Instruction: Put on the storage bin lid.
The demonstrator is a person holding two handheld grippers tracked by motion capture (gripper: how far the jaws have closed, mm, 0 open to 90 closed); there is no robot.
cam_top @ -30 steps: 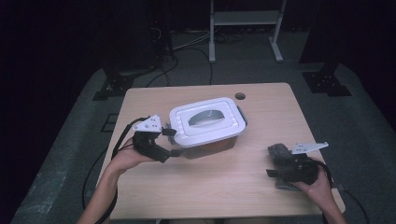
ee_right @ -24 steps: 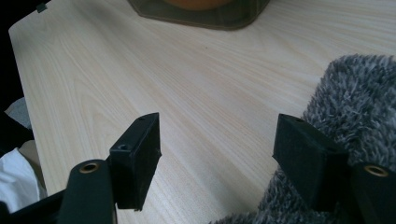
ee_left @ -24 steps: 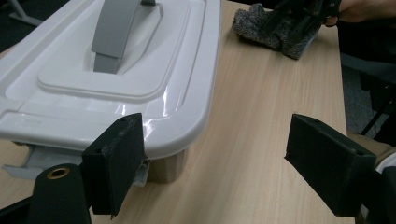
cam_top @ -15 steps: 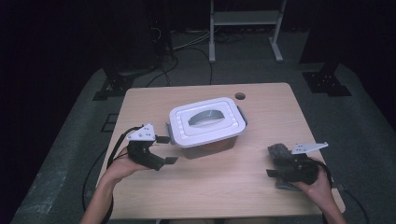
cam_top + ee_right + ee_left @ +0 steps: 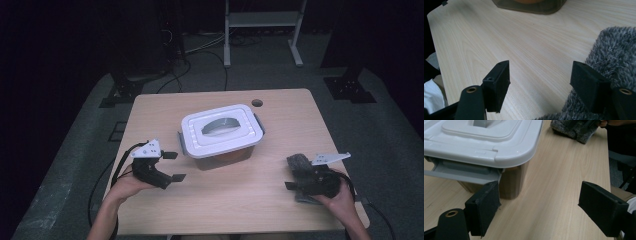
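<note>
The lidded box [image 5: 222, 134] sits mid-worktop [image 5: 235, 200]. Left of it, the left gripper [image 5: 170, 166] has just been opening its jaws, nothing between them. The right gripper [image 5: 291, 186], near right, gapes empty beside a grey cloth [image 5: 299, 162].

High view dim and soft; light falls from above on wooden table [image 5: 240, 200], surroundings nearly black. Lidded container [image 5: 222, 131] casts short shadow toward camera. Gripper views brighter, evenly lit; faint sheen on white lid [image 5: 506, 147]. Near black jaws slightly soft; grey fuzzy cloth [image 5: 614, 55] blurred at frame edge.
</note>
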